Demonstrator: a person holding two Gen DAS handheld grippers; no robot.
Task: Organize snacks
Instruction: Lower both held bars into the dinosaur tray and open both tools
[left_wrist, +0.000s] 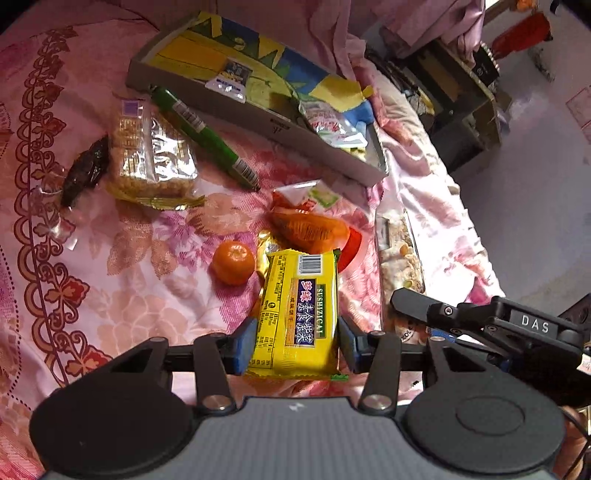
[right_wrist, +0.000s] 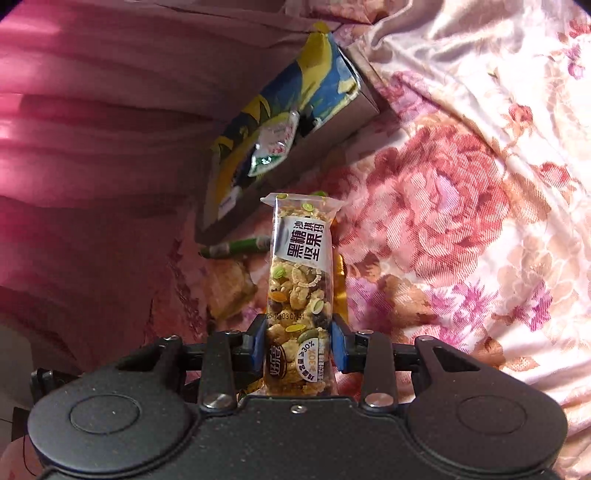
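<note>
My left gripper (left_wrist: 297, 338) is shut on a yellow biscuit packet (left_wrist: 299, 310), held just above the pink floral bedspread. My right gripper (right_wrist: 299, 345) is shut on a clear nut bar packet (right_wrist: 299, 280) that stands up between the blue pads. The right gripper (left_wrist: 480, 321) also shows at the right edge of the left wrist view, with the nut bar (left_wrist: 399, 254) ahead of it. A shallow grey box (left_wrist: 258, 122) with a yellow and blue lining lies further back and holds a few small packets. In the right wrist view the box (right_wrist: 332, 125) sits behind the nut bar.
Loose on the bedspread are a tangerine (left_wrist: 233, 262), an orange packet (left_wrist: 314, 225), a green stick packet (left_wrist: 207, 136), a clear cracker pack (left_wrist: 151, 151) and a dark wrapped snack (left_wrist: 85, 170). The bed edge drops to the floor (left_wrist: 535, 221) at right. Pink fabric (right_wrist: 92, 129) rises at left.
</note>
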